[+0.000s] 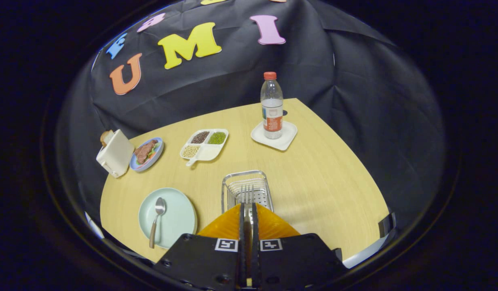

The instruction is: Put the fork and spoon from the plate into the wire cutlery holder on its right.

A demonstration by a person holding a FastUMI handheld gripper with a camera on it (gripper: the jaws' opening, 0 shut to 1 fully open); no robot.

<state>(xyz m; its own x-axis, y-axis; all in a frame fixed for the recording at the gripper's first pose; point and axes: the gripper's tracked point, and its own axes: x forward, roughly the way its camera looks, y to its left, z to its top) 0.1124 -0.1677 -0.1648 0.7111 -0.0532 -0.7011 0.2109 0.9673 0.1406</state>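
My gripper (248, 207) is shut on the fork (247, 193), whose metal tines stick out ahead of the fingertips and hang over the wire cutlery holder (245, 188). The holder stands on the wooden table just beyond the fingers. To its left lies the pale green plate (174, 220) with the spoon (157, 220) on it, bowl pointing away and wooden handle toward me. The fork's handle is hidden between the fingers.
Farther back stand a water bottle (272, 106) on a white square coaster (275, 135), a white divided dish of beans (204, 145), a blue plate of food (147, 153) and a white toaster (115, 153). The table's edge curves close on the right.
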